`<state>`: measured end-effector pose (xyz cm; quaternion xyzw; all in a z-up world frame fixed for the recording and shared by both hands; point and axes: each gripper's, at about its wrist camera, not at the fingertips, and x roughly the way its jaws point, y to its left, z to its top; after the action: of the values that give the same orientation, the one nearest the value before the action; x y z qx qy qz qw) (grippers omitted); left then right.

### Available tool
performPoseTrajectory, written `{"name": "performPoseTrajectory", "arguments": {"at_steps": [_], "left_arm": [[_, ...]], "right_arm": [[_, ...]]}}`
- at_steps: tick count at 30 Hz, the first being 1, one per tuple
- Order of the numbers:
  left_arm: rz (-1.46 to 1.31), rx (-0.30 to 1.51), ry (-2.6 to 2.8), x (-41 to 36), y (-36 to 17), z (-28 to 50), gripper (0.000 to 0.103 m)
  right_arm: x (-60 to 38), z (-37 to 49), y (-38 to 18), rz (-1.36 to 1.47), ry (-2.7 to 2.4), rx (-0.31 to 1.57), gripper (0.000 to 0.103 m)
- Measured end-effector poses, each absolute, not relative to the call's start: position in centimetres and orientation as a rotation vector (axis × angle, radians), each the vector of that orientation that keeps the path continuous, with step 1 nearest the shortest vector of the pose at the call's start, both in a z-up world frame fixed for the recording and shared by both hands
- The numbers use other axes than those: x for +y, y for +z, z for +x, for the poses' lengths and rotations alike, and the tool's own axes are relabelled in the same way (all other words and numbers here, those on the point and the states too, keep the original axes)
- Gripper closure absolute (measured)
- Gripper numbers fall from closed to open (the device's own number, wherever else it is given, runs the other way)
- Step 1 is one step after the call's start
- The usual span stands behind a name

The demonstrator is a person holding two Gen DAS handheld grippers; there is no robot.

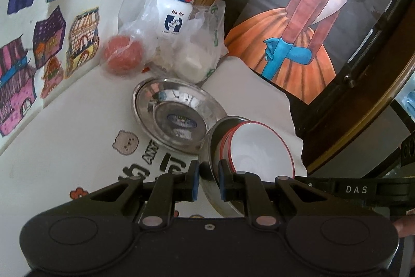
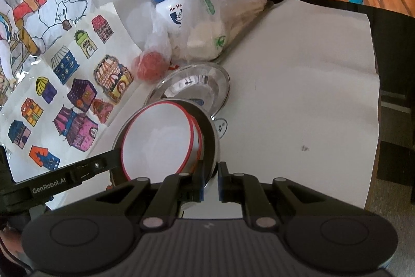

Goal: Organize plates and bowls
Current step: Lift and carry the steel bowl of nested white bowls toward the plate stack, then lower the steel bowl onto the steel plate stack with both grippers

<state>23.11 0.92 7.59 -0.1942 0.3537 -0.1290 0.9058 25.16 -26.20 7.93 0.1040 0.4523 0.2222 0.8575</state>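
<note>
Steel bowl [image 1: 220, 188] holding nested red-rimmed white bowls [image 1: 262, 149] is clamped at opposite rim edges by left gripper [image 1: 209, 182] and right gripper [image 2: 210, 182], raised beside steel plate [image 1: 179, 113] on white paper [image 2: 298, 95].

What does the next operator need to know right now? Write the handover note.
Left gripper: jaws shut on the steel bowl rim.
Right gripper: jaws shut on the opposite rim of the same bowl.
Red-rimmed white bowls are stacked inside the steel bowl, held tilted above the table.
Steel plate sits on the white sheet, beside the bagged items and water bottle.
Done: bowls nested.
Left: set the stack down, perhaps on the plate.
</note>
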Motion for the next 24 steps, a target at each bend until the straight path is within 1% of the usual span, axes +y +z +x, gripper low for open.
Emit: {"name": "performPoseTrajectory", "arguments": {"at_steps": [14,24], "left_arm": [[-0.403,0.689,-0.225,1.9,8.5,27.3,0.088],[-0.403,0.7,-0.179,3.4,7.3,31.6,0.088]], "right_arm": [[-24.1,30.4,8.5,0.19,0.486,0.936,0.092],[-21.9,35.4,6.9,0.163,0.498,0.962,0.092]]}}
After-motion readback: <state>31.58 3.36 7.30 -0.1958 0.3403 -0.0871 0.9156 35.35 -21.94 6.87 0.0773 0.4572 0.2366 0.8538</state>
